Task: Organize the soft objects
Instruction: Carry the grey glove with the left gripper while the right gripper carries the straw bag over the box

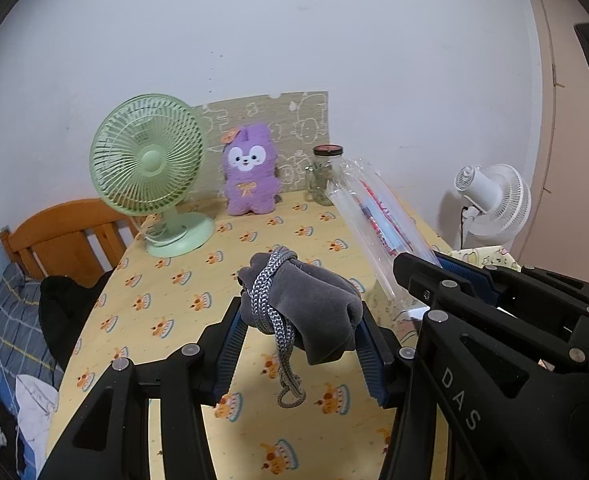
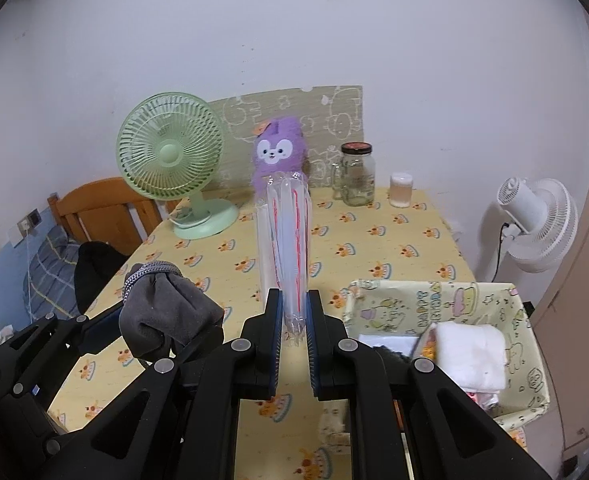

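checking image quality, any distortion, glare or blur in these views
Left wrist view: strong fisheye bending, table edge curves, dark vignette corners, pouch sharp. Right wrist view: same bending, clear bag shows faint glare, white fan looks slightly overexposed; no motion blur.

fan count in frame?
2. The green desk fan stands on the table at its back left, beside the purple plush. The white fan stands off the table's right edge. More could be out of view.
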